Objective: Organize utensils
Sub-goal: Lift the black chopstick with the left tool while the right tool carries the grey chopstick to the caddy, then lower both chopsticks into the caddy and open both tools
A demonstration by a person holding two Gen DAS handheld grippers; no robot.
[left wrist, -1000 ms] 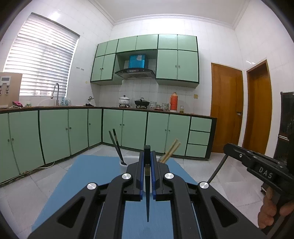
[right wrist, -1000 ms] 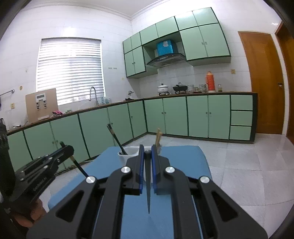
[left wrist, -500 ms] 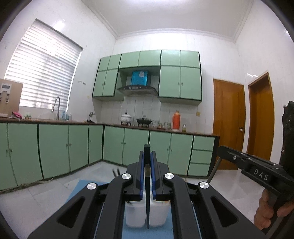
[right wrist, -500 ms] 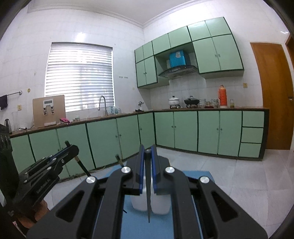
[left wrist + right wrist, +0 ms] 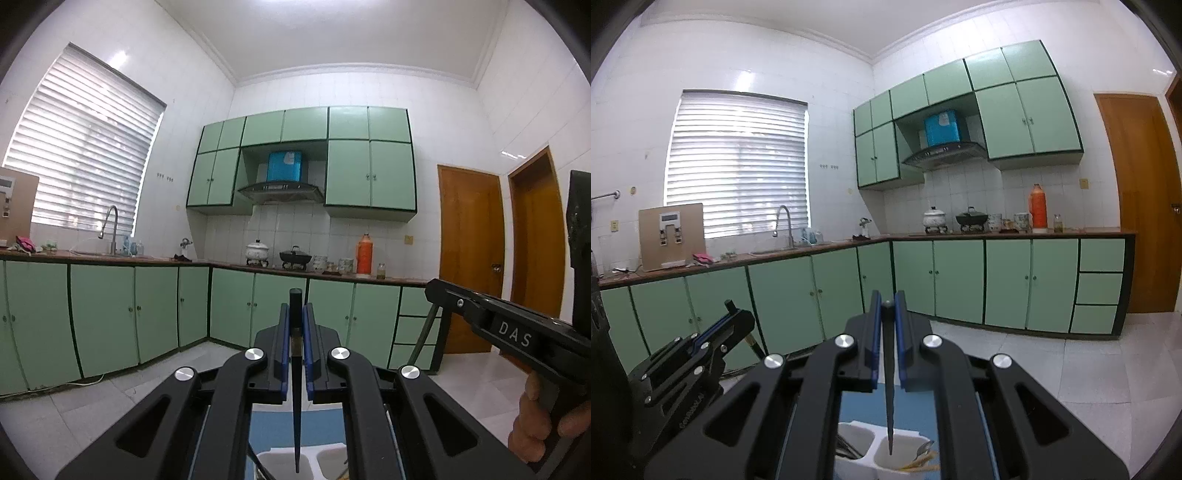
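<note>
Black chopstick (image 5: 296, 387) pinched tight in the left gripper (image 5: 296, 325), another chopstick (image 5: 889, 384) clamped in the right gripper (image 5: 887, 317), both tips over the white holder (image 5: 866, 448).

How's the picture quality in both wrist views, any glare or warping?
Left wrist: strong fisheye bowing of the cabinets, dark corner vignette, window blinds blown out bright. Right wrist: same curvature, glare patches on the wall tiles; both otherwise sharp.
</note>
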